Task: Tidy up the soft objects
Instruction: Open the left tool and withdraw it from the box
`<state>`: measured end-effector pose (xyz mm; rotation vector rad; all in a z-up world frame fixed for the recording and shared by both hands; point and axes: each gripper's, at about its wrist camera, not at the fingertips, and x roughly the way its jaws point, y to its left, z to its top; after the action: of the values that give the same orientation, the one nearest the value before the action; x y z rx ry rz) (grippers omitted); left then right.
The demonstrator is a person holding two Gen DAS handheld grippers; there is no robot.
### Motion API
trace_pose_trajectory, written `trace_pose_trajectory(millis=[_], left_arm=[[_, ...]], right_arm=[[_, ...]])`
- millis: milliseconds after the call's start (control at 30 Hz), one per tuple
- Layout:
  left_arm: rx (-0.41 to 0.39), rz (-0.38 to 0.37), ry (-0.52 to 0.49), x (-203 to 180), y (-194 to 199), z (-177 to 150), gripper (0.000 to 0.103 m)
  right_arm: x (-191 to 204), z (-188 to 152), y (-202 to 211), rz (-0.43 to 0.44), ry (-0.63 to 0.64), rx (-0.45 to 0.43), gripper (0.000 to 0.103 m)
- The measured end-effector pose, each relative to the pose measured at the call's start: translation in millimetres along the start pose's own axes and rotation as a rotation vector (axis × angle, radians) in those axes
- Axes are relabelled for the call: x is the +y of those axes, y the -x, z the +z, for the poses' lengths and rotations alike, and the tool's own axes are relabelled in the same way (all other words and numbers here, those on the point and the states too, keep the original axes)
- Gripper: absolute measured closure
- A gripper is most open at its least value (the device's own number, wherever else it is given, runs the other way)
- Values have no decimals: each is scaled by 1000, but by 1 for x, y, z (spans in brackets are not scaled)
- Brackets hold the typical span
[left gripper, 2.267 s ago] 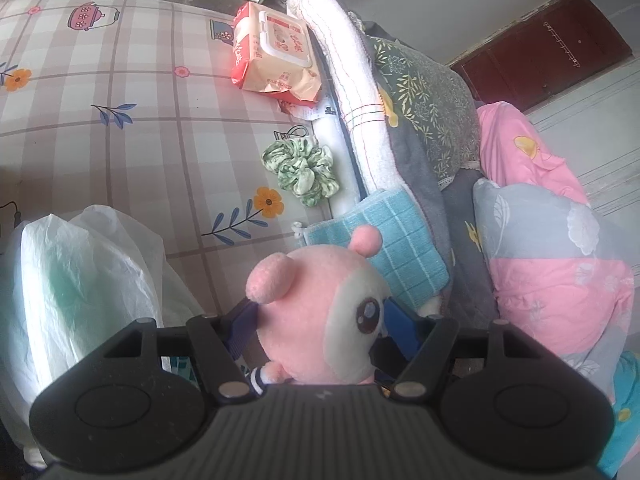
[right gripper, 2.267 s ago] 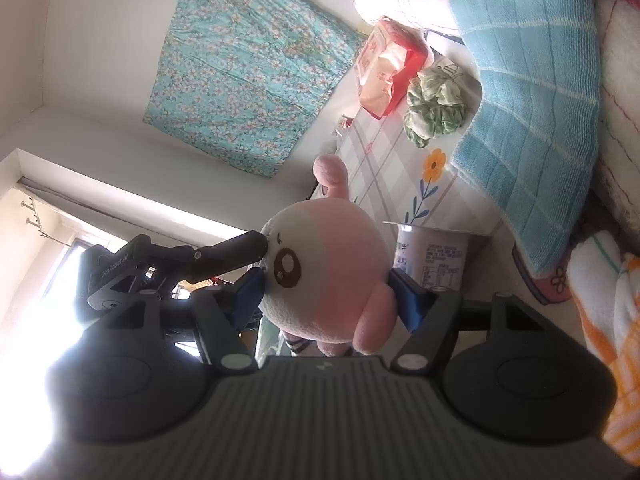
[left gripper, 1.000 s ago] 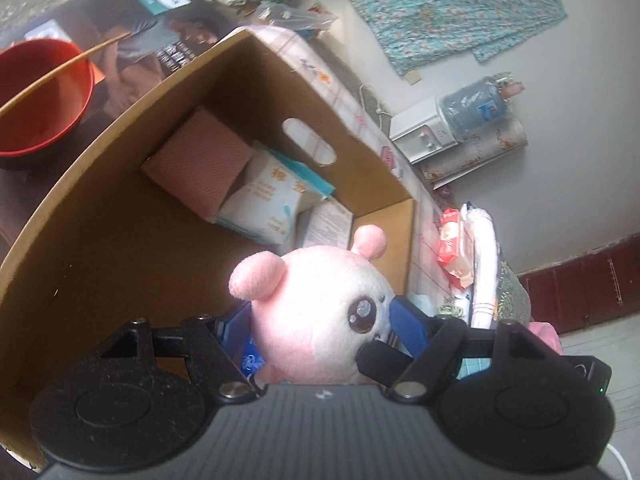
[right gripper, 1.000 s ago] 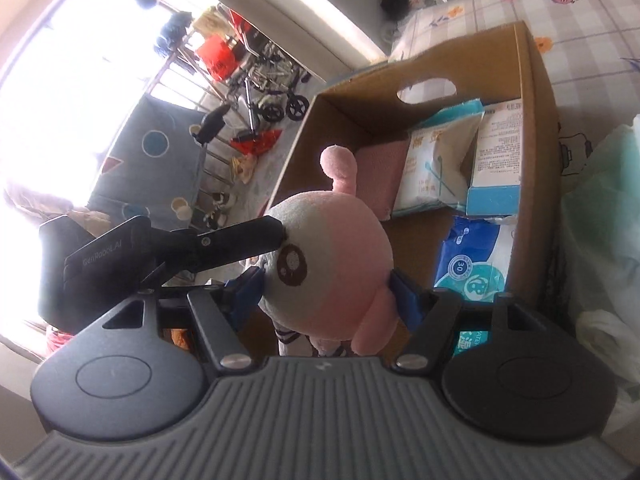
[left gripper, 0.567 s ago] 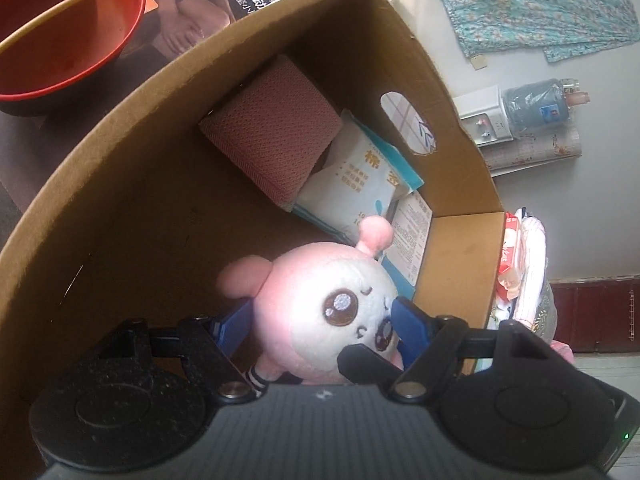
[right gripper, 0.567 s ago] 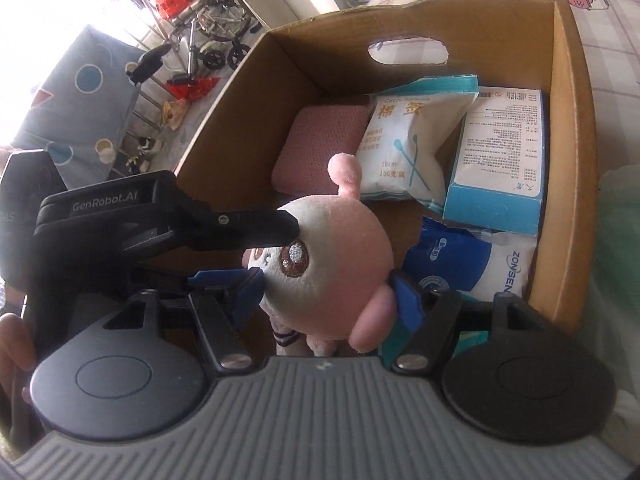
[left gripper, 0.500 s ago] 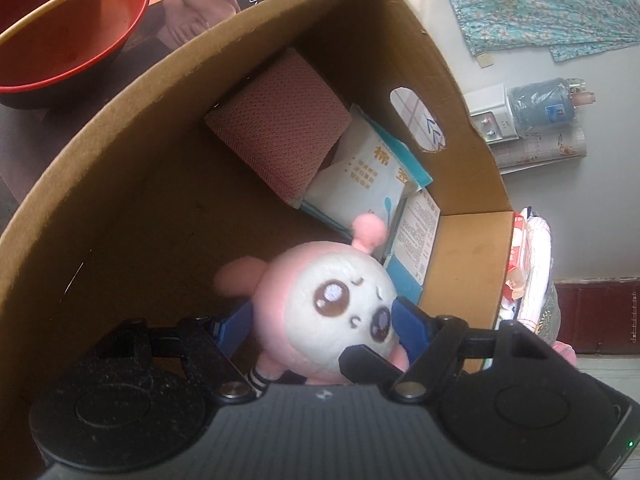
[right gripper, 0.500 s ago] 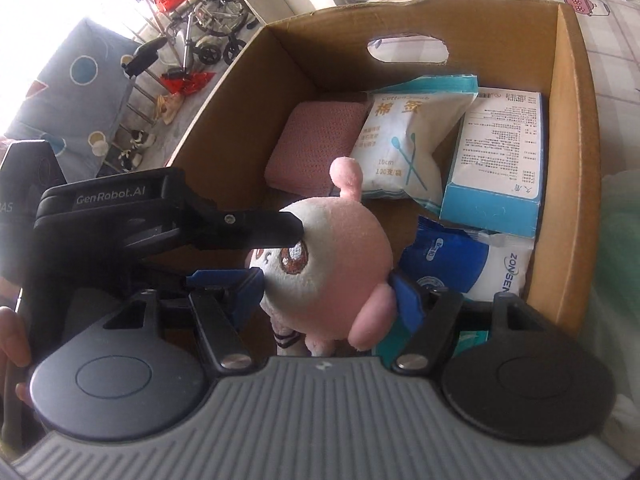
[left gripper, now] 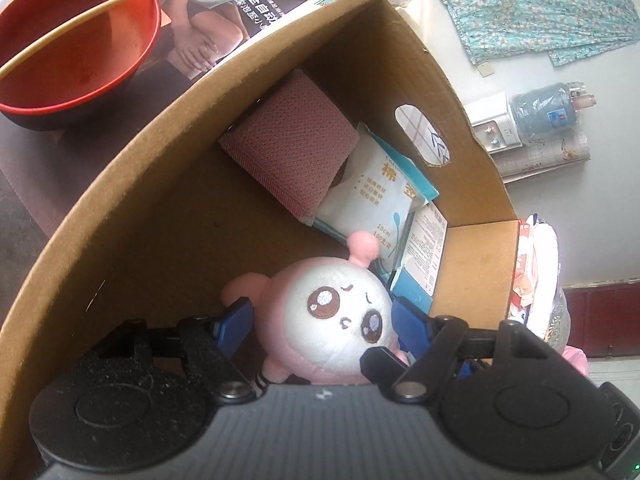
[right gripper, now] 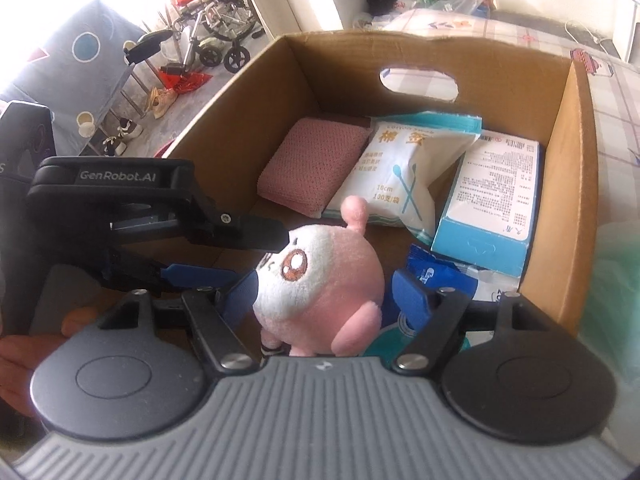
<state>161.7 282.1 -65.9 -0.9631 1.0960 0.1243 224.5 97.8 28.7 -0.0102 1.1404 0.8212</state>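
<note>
A: Box contents, quick?

B: Cardboard box (right gripper: pixel 576 184), open top, oval handle hole in the far wall. Inside: pink textured pad (right gripper: pixel 312 166) in the far corner, white cotton-swab bag (right gripper: pixel 400 178) leaning beside it, touching it. Next along, a white-and-blue printed carton (right gripper: pixel 496 204) against the side wall. Blue-and-white wipes pack (right gripper: pixel 444 280) on the near side, mostly covered.

A: The plush?

B: Pink-and-white plush toy (left gripper: pixel 332 320) is inside the box opening, above the floor near the front, held between both tools. Face toward the left camera; one pink ear points up at the swab bag.

A: Jaws?

B: Left gripper (left gripper: pixel 320 322): jaws part closed, blue pads pressed on either side of the plush head. Right gripper (right gripper: pixel 324 288): same, pads against its sides, gripping at right angles to the left one. The left tool's black finger lies across the plush face in the right wrist view.

A: Anything unclear?

B: Plush body and legs are cut off by the gripper housings; only a striped bit shows. Can't tell whether it touches the box floor. Wipes pack label is hard to read.

A: Outside the box?

B: Red bowl (left gripper: pixel 76 40) with a chopstick across its rim, on a printed poster beside the box. Water dispenser (left gripper: pixel 532 120) by the wall.
</note>
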Motion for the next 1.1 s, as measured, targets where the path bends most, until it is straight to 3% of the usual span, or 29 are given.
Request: trace_pose_trajectory(millis=[200, 367, 533, 833, 1100], left_arm=[[-54, 0, -76, -18, 14, -7, 26], [-78, -13, -179, -42, 22, -23, 25], [-45, -53, -296, -77, 22, -47, 23], [-32, -115, -536, -144, 17, -104, 20], [27, -154, -702, -192, -10, -164, 19]], right_arm=[[1, -7, 41, 20, 7, -113, 28], [-13, -27, 81, 70, -83, -210, 28], [-42, -52, 121, 88, -207, -327, 28], [-110, -116, 178, 38, -473, -515, 28], [-159, -180, 207, -47, -581, -602, 28]])
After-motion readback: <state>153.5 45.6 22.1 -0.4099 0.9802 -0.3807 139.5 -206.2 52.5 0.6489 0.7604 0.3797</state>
